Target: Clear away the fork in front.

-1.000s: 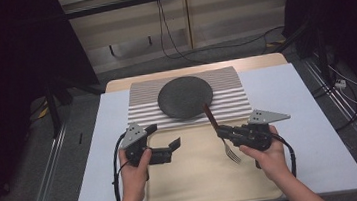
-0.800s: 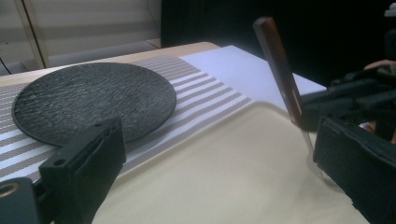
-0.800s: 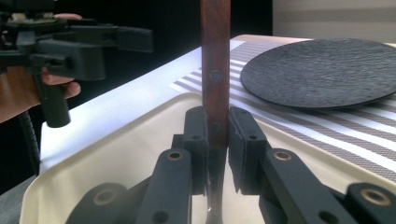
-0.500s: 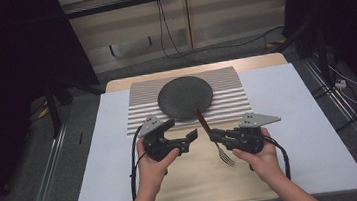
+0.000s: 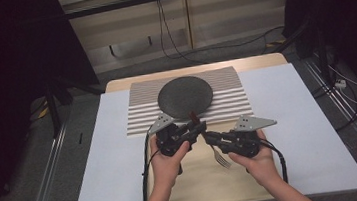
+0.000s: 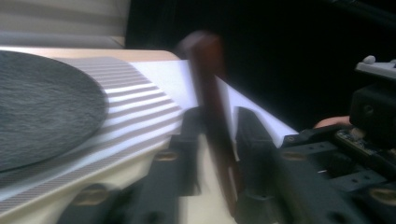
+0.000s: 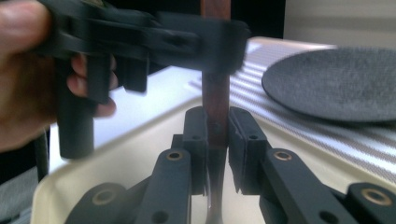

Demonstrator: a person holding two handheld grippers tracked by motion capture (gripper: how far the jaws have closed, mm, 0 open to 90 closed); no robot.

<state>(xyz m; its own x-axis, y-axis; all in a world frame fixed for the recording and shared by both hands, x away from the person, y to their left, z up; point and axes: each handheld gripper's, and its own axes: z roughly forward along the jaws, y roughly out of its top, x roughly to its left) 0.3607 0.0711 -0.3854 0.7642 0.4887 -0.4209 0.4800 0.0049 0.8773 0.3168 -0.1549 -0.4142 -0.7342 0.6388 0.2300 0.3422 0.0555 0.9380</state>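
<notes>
Both tools, left (image 5: 197, 127) and right (image 5: 209, 136), clamp the fork (image 5: 221, 157); its brown handle (image 6: 210, 93) shows close-up.

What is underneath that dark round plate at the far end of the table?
The dark grey round plate lies on a brown-and-white striped placemat, whose stripes show all around it. The mat's middle is covered by the plate, so anything there cannot be seen.

Dark plate (image 5: 185, 97) blocks ahead (white mat (image 5: 316, 136) sides lie free).

Lab: dark curtains (image 5: 16, 57), floor cables (image 5: 174, 35), rails (image 5: 45, 195).
</notes>
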